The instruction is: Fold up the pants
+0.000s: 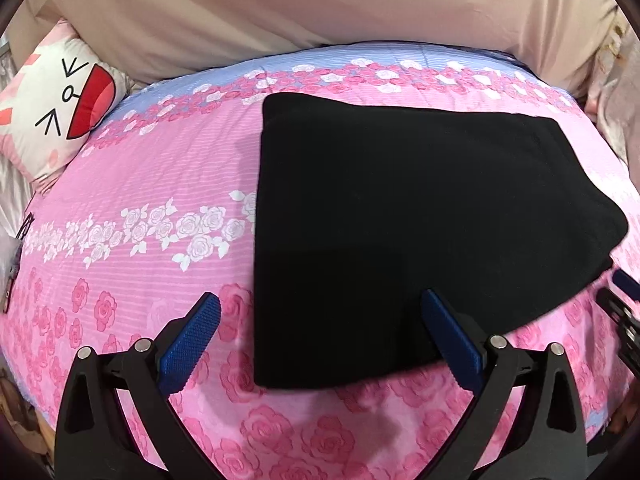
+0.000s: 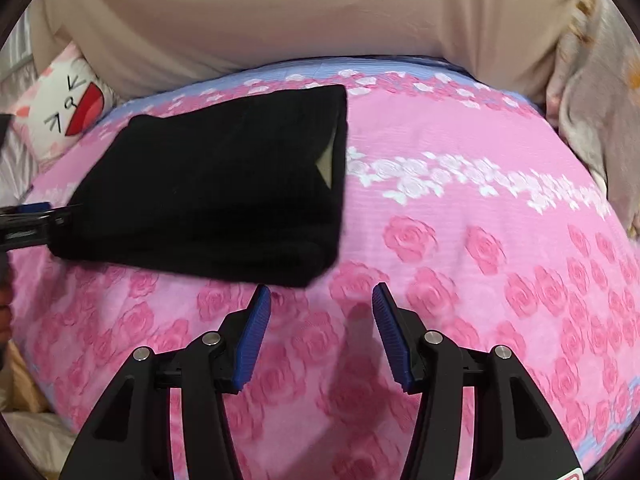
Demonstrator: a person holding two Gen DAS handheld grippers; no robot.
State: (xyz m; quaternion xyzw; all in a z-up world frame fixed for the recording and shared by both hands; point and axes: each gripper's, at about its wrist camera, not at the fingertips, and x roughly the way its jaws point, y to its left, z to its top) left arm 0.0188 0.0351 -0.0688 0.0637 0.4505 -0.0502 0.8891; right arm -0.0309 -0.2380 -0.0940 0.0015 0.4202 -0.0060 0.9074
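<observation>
Folded black knit pants (image 1: 420, 220) compact on pink rose-print bedsheet (image 1: 140, 184). Left gripper (image 1: 320, 336) wide, right gripper (image 2: 320, 328) half-open, both empty; withdraw toward 6 o'clock without snagging hem.

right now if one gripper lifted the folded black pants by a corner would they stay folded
Probably not. The black pants are soft, stacked cloth layers, so a lifted corner would likely droop and peel open. They look light and unlikely to slide far on the soft rose bedspread. Both grippers stand open, holding nothing.
</observation>
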